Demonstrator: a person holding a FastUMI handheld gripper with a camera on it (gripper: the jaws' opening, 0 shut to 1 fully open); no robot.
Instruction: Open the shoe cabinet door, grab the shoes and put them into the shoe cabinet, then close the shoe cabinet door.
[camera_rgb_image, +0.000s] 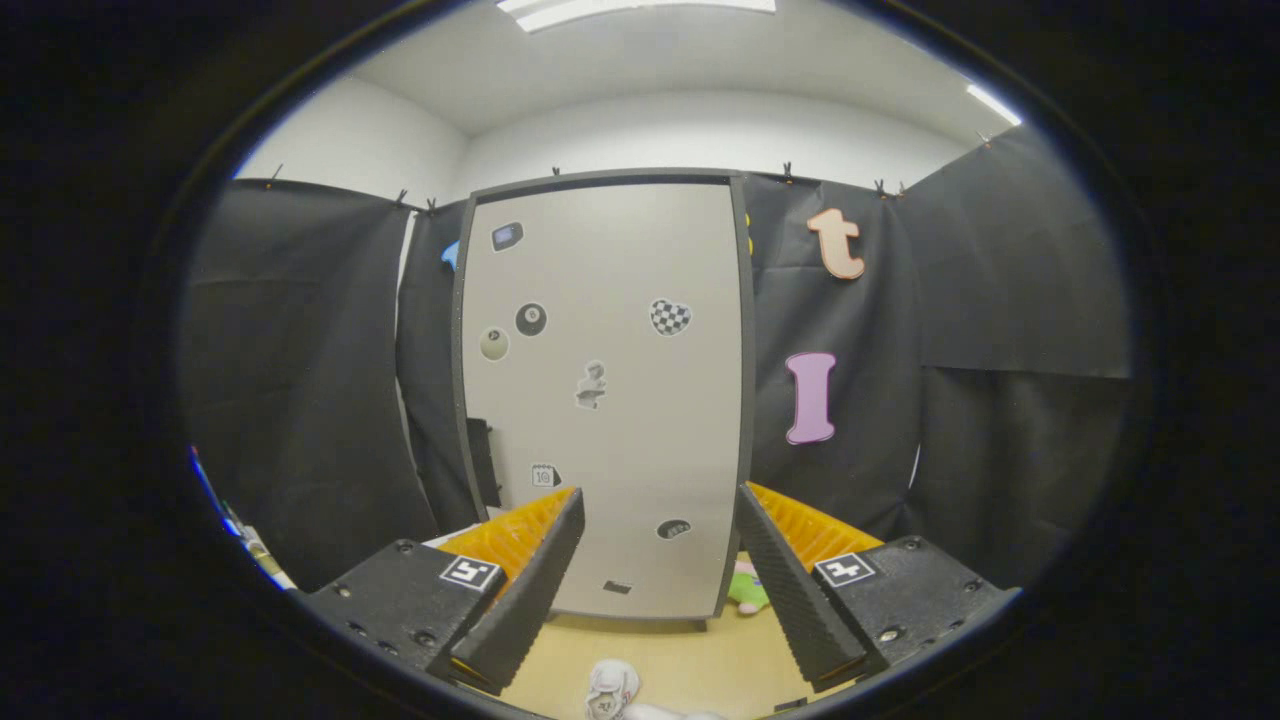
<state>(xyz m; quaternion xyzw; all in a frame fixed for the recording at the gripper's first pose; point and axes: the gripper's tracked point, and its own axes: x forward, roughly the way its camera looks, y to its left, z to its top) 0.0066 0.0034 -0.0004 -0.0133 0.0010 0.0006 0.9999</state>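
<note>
The shoe cabinet (610, 400) stands straight ahead, a tall pale grey door in a dark frame with several stickers on it. Its door is closed, and a dark handle (483, 460) shows at its left edge. A white shoe (612, 690) lies on the light wooden floor just below and between the fingers, only its top showing. My gripper (660, 535) is open, fingers spread wide with nothing between them, held some way in front of the cabinet door.
Black cloth walls close in on both sides and behind the cabinet. A small green and pink object (745, 590) lies on the floor by the cabinet's right foot. Some items show at the far left edge near the floor.
</note>
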